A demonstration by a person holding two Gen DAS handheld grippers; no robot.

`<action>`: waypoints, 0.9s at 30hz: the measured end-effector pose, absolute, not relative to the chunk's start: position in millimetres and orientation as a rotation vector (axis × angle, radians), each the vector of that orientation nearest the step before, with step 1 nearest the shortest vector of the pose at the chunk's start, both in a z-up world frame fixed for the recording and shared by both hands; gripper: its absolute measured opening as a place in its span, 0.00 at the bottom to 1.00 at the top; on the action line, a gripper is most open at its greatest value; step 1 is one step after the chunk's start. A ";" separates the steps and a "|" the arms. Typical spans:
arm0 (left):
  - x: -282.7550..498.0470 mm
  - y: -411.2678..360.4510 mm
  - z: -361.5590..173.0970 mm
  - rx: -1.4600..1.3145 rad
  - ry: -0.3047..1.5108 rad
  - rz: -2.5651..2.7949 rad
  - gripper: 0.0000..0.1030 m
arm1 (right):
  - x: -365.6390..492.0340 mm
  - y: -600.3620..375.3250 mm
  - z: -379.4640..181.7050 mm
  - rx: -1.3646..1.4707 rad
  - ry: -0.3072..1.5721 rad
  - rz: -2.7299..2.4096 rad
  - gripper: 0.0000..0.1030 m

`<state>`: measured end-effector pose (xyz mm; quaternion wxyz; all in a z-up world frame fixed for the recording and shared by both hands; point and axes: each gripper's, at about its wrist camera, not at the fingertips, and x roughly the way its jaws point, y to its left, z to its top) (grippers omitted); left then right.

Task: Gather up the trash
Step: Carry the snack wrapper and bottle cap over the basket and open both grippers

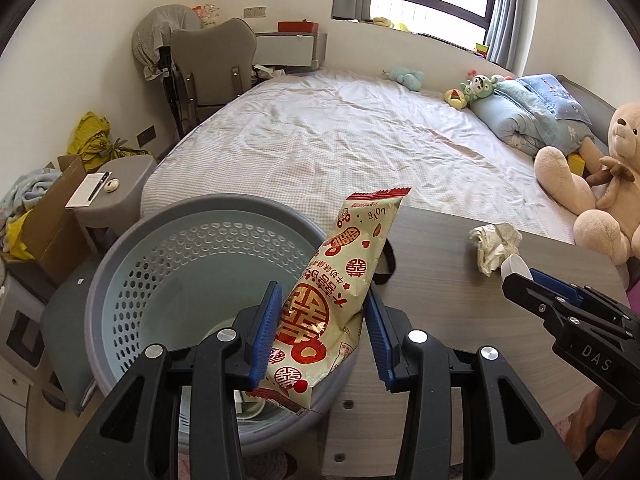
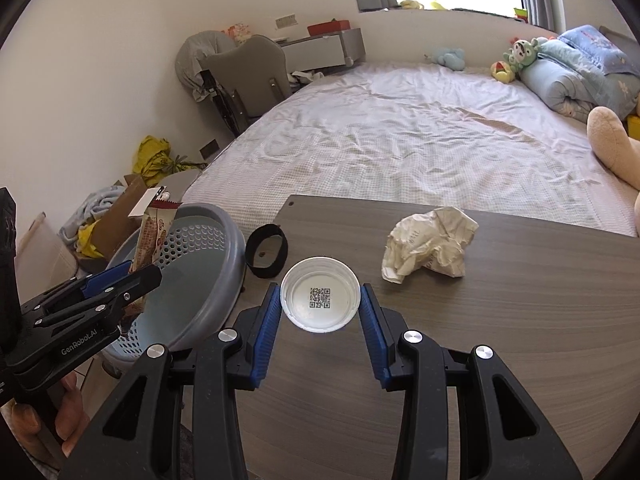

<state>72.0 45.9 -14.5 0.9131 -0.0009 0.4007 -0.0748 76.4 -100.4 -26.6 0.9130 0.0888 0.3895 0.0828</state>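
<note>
My left gripper (image 1: 323, 286) is shut on a cream snack wrapper with red print (image 1: 320, 320), which stands tilted over the near rim of the grey and pale-blue perforated basket (image 1: 168, 264). In the right wrist view the same wrapper (image 2: 152, 236) pokes up from the left gripper (image 2: 140, 270) above the basket (image 2: 224, 248). My right gripper (image 2: 320, 288) is shut on a white plastic cap with a QR code inside (image 2: 320, 302), held just above the wooden table (image 2: 520, 340). Crumpled white paper (image 2: 430, 246) lies on the table to the right of the cap.
A black band (image 2: 267, 256) hangs at the table's left edge beside the basket. Behind the table is a bed (image 2: 400, 140) with plush toys (image 1: 592, 192) and a rolled blanket. A cardboard box (image 1: 52, 208), a grey stool (image 1: 120, 188) and a chair (image 1: 216, 68) stand at left.
</note>
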 end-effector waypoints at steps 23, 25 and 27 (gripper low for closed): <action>105.7 166.4 -52.4 -0.098 0.891 0.072 0.39 | 139.1 38.1 -41.1 0.015 0.867 0.376 0.38; 104.5 168.7 -54.3 -0.103 0.896 0.079 0.39 | 141.3 42.7 -44.5 0.007 0.876 0.381 0.38; 105.3 170.2 -55.1 -0.108 0.897 0.082 0.39 | 142.8 45.6 -46.9 0.001 0.882 0.386 0.38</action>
